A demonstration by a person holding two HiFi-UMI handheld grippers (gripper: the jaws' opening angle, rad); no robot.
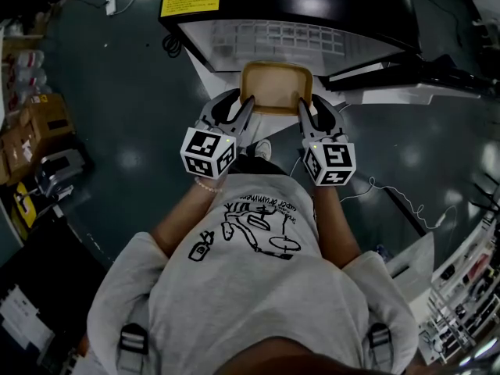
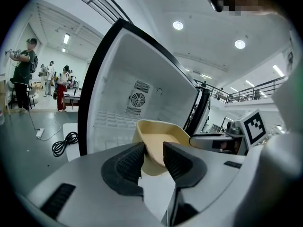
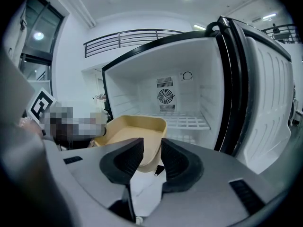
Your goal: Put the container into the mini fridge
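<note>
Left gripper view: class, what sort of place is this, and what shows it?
Probably a large lab or workshop hall: a railed upper walkway, recessed ceiling lights, and people standing about in the background.

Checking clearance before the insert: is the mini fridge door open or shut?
Open. The door is swung wide at right; inside the mini fridge, the fan and wire shelf show behind the container.

A light grey short-sleeved T-shirt (image 1: pixel 258 295) with a black line drawing (image 1: pixel 254 225) is worn, plus a pale beaded bracelet (image 1: pixel 208 186) and grey buckled shoulder straps (image 1: pixel 133 340). The left gripper (image 1: pixel 237 104) and right gripper (image 1: pixel 316 108) are grey-bodied, fitted with black ribbed pads (image 2: pixel 129 162) and white cubes (image 1: pixel 208 152) printed with black square markers.
</note>
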